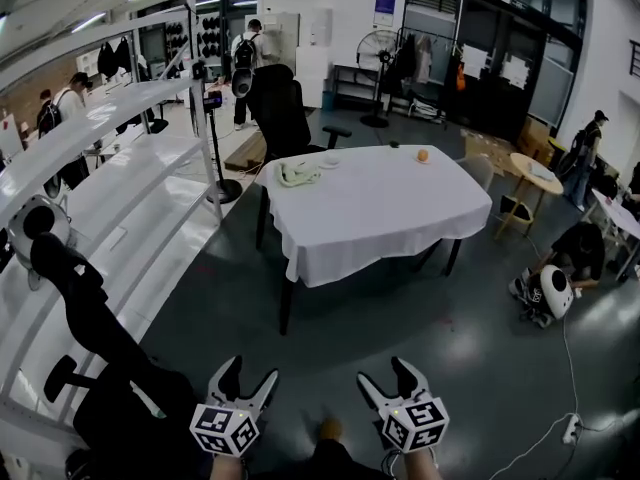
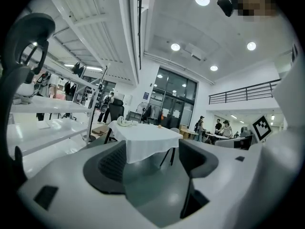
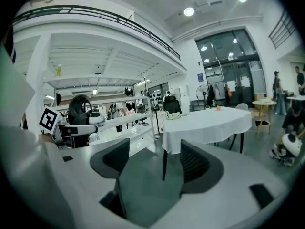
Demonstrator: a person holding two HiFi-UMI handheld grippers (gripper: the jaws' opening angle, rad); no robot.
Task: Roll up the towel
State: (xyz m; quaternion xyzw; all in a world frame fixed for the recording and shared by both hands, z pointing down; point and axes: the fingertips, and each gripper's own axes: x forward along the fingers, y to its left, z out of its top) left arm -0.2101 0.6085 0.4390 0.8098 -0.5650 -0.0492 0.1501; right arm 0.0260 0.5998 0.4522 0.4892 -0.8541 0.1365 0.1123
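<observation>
Near the far left corner of the table (image 1: 400, 218), on the white cloth, the towel (image 1: 298, 174) is seen lying in a loose, crumpled heap, pale in colour. A small white object (image 1: 329, 162) is set just beside it, and an orange (image 1: 422, 155) at the far edge, well apart. A black office chair (image 1: 280, 108) is drawn up behind that corner.

The left gripper (image 1: 248, 371) and right gripper (image 1: 385, 372) are held low over bare floor, well short of the table. The jaws of both are spread apart, with nothing between them.

Handling, as judged: the towel is soft, light and limp, and no shape will be kept once it is lifted. Rolling is not yet begun, and the heap would likely need spreading flat first. Hold is best taken at two corners of one hem, one per gripper. The tablecloth beneath may be dragged along if pinched too deep.
</observation>
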